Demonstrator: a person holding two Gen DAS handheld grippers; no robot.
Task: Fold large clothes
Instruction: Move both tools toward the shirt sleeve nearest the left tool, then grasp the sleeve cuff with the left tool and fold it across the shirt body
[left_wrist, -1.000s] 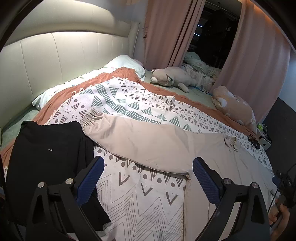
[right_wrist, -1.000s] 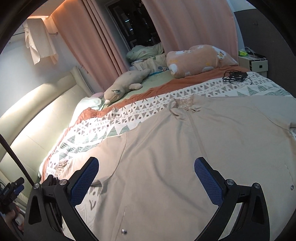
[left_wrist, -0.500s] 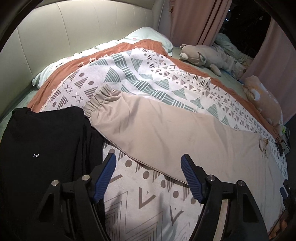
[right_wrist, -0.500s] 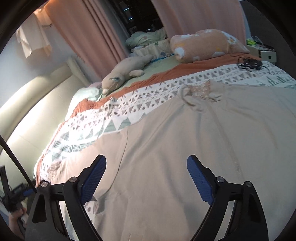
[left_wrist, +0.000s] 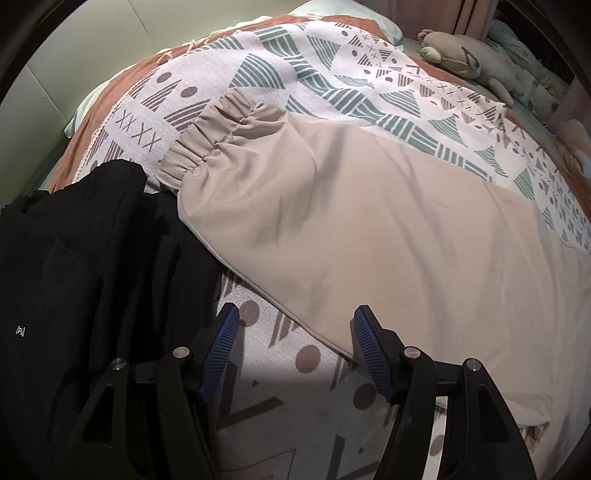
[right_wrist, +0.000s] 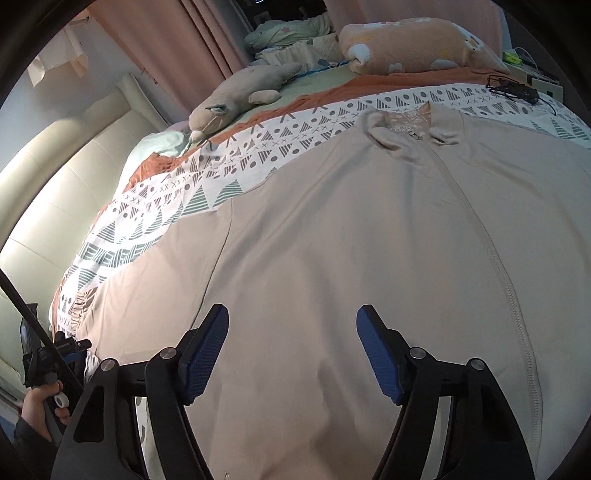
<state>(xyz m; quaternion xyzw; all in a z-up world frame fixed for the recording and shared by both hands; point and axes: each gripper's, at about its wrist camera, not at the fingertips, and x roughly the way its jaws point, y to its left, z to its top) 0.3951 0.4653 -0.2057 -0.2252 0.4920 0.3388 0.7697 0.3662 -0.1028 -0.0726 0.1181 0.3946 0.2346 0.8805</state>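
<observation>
**Both grippers spread wide above the beige jacket**

Left gripper (left_wrist: 293, 332) sits at the bottom centre of its frame with its blue-padded jaws spread apart and nothing between them. Its tips frame the lower seam of the jacket sleeve (left_wrist: 332, 206), which runs from the gathered cuff (left_wrist: 218, 129) in the upper left of the frame down toward the right edge. Whether the pads touch the cloth cannot be told. A black garment (left_wrist: 85, 266) fills the left side of the frame, its edge just beside the cuff and partly under the sleeve's end. Under both lies a patterned blanket (left_wrist: 332, 62) with triangles, dots and zigzags, and a grey stuffed toy (left_wrist: 461, 55) rests in the upper right.

Right gripper (right_wrist: 291, 332), low in the centre of its frame, is likewise released, jaws wide and empty, over the jacket (right_wrist: 351, 229). The jacket lies spread flat, front up, filling most of the frame, its zipper (right_wrist: 491, 258) closed and running down the right side from the collar (right_wrist: 410, 129) near the top. At the lower left edge a hand (right_wrist: 40, 406) grips a dark handle. A peach pillow (right_wrist: 413, 48) lies at the top.
</observation>
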